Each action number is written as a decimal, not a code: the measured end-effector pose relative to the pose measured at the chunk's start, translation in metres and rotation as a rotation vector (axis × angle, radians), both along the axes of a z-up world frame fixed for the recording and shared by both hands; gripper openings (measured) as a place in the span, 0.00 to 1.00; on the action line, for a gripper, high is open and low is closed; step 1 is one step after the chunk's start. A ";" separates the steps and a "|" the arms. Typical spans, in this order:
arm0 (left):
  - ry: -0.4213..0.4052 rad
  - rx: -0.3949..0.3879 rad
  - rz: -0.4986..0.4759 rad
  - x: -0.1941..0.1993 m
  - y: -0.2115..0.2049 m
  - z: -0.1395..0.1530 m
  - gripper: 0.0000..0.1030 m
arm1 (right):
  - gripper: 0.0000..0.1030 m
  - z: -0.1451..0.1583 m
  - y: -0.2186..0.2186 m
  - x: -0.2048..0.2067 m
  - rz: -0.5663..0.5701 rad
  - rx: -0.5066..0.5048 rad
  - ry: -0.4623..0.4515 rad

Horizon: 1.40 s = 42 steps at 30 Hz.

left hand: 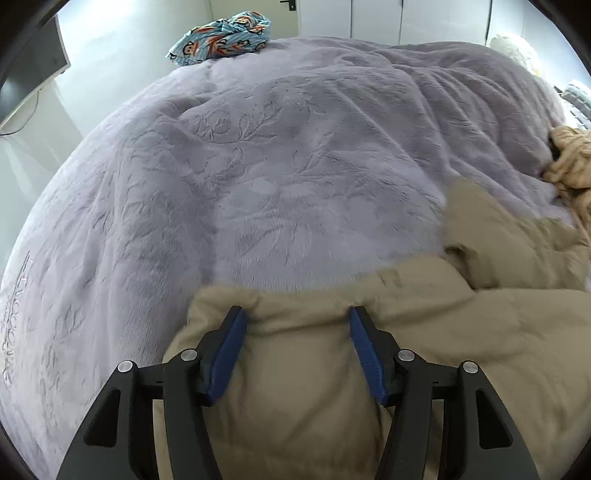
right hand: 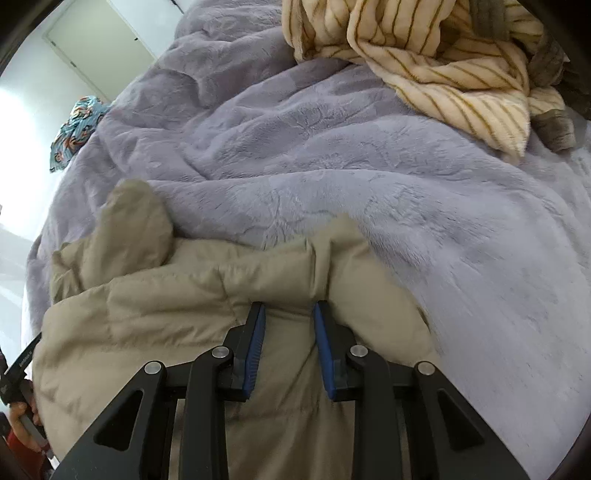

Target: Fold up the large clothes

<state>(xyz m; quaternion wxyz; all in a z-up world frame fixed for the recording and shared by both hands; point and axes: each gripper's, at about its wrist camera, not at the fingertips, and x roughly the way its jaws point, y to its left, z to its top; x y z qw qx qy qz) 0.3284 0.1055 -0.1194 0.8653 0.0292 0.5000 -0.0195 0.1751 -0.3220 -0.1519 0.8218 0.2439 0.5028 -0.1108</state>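
Note:
A beige padded jacket (left hand: 443, 332) lies crumpled on a lavender plush blanket (left hand: 258, 166) that covers the bed. In the left wrist view my left gripper (left hand: 295, 317) stands over the jacket's upper edge. Its blue pads are wide apart, with puffy fabric bulging between them and no clear squeeze. In the right wrist view the same jacket (right hand: 147, 314) fills the lower left. My right gripper (right hand: 289, 312) is shut on a raised fold of it, and a ridge of fabric runs up from between the pads. A sleeve or hood end (right hand: 136, 221) sticks out at the upper left.
A blue cartoon-print cloth (left hand: 225, 35) lies bunched at the bed's far edge. A cream striped fleece garment (right hand: 424, 55) is heaped at the far right, and a tan fuzzy cloth (left hand: 572, 158) lies at the right. A hand (right hand: 20, 410) shows at the lower left. White doors stand behind.

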 end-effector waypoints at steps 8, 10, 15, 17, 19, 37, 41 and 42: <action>0.056 -0.088 0.084 0.031 0.017 -0.034 0.62 | 0.28 -0.030 -0.021 0.023 -0.064 0.075 0.003; 0.067 -0.079 0.085 0.036 0.017 -0.036 0.62 | 0.30 -0.029 -0.023 0.028 -0.066 0.075 0.018; 0.063 -0.019 0.114 0.027 0.015 -0.016 0.62 | 0.33 -0.003 -0.012 0.025 -0.060 0.005 0.054; 0.039 -0.042 0.110 0.010 0.021 0.005 0.62 | 0.35 0.014 -0.005 0.014 -0.043 0.015 0.023; 0.029 -0.046 0.099 -0.007 0.025 0.020 0.62 | 0.42 0.030 0.001 -0.002 -0.039 0.019 -0.008; 0.154 -0.055 0.051 -0.177 0.025 0.032 0.62 | 0.71 0.045 0.058 -0.166 -0.094 0.269 -0.008; 0.148 -0.056 0.050 -0.191 0.022 0.034 1.00 | 0.77 0.033 0.065 -0.182 -0.124 0.321 0.013; 0.129 -0.052 0.050 -0.192 0.023 0.037 1.00 | 0.77 0.030 0.066 -0.184 -0.132 0.335 0.020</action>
